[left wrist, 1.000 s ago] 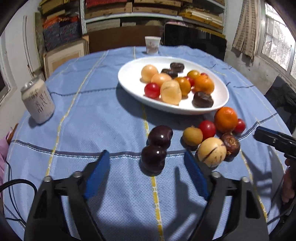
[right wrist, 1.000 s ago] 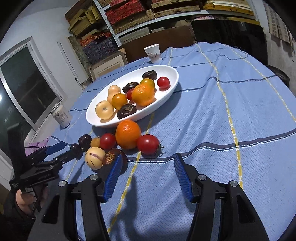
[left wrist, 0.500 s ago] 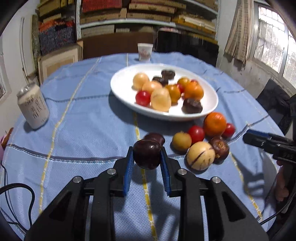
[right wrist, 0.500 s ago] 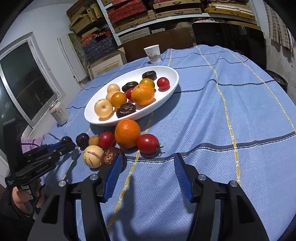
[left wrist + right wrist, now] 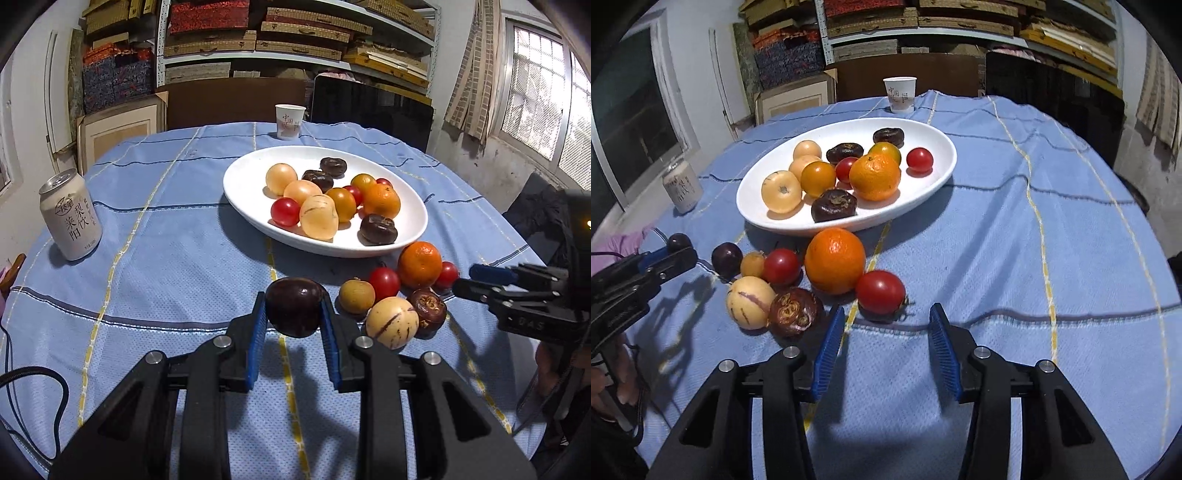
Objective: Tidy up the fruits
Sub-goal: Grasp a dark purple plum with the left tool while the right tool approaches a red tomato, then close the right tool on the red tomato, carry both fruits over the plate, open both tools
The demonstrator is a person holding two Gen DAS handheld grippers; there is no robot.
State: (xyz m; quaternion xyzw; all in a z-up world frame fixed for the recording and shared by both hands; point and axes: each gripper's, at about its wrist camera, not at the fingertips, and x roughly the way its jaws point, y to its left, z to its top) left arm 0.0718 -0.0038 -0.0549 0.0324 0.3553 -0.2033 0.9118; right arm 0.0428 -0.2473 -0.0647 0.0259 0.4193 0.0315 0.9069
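Observation:
My left gripper point(image 5: 293, 306) is shut on a dark purple fruit point(image 5: 294, 312) and holds it a little above the blue cloth; it also shows at the left of the right wrist view as the left gripper point(image 5: 677, 248). A white oval plate point(image 5: 236, 184) behind it holds several fruits. Loose fruits lie in front of the plate: an orange point(image 5: 834, 258), a red tomato point(image 5: 880, 291), a pale striped fruit point(image 5: 750, 301), a brown one point(image 5: 794, 310) and another dark purple one point(image 5: 726, 256). My right gripper point(image 5: 886, 313) is closing, its tips flanking the near side of the red tomato without pressing it.
A drink can point(image 5: 70, 218) stands at the left of the table and a paper cup point(image 5: 290, 120) at the far edge behind the plate. Shelves with stacked boxes fill the back wall. A person's hand point(image 5: 624, 387) holds the left gripper's handle.
My left gripper closed on the nearer dark purple fruit and raised it slightly. My right gripper swung left to line up with the red tomato and its jaws narrowed.

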